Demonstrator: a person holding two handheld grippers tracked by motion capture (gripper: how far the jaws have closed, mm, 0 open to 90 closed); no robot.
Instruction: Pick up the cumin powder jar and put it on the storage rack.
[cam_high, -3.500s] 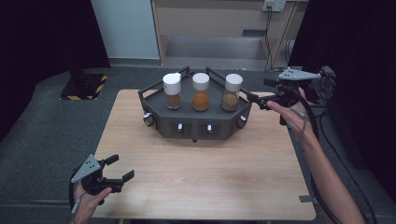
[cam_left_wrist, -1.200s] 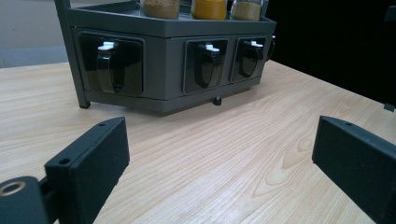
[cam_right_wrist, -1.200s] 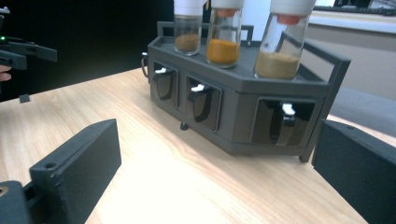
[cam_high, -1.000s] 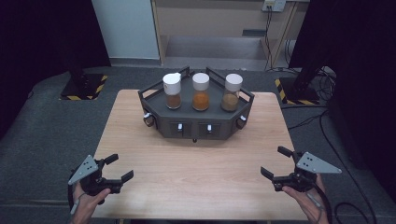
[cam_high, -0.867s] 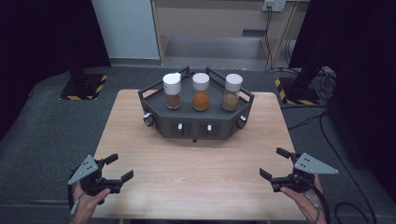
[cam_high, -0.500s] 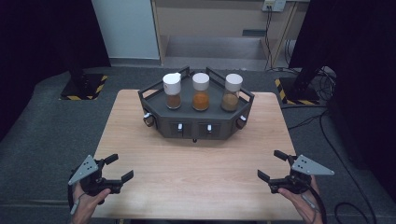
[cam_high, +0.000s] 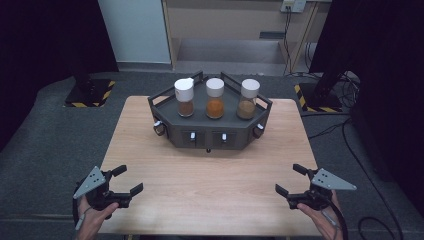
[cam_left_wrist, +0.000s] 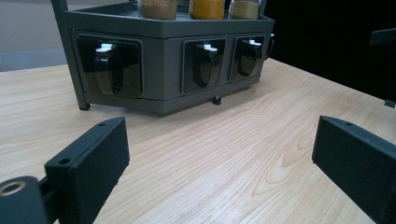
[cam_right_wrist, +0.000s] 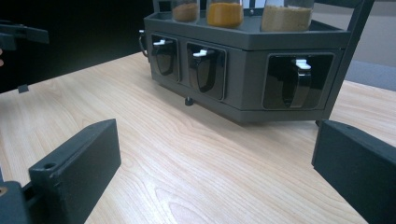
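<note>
A dark grey hexagonal rack (cam_high: 210, 131) stands at the back middle of the wooden table (cam_high: 210, 185). On top of it are three white-capped jars: brown powder (cam_high: 184, 98), orange powder (cam_high: 215, 98) and tan powder (cam_high: 248, 99). Its front faces hold black handles with white tips (cam_left_wrist: 108, 65) (cam_right_wrist: 299, 79). My left gripper (cam_high: 129, 179) hovers open at the table's front left corner, empty. My right gripper (cam_high: 288, 179) hovers open at the front right, empty. In the left gripper view (cam_left_wrist: 219, 140) and the right gripper view (cam_right_wrist: 215, 144) the jaws stand wide apart, facing the rack (cam_left_wrist: 163, 60) (cam_right_wrist: 243, 56) over bare wood.
Grey floor surrounds the table. A yellow-and-black striped stand base (cam_high: 89, 92) sits at back left, and cables with another stand (cam_high: 325, 90) at back right. A pale wall panel and wooden shelf (cam_high: 225, 30) lie behind the rack.
The right gripper came from beside the rack's back right down to the table's front right, then drifted slightly left. The left gripper stayed put.
</note>
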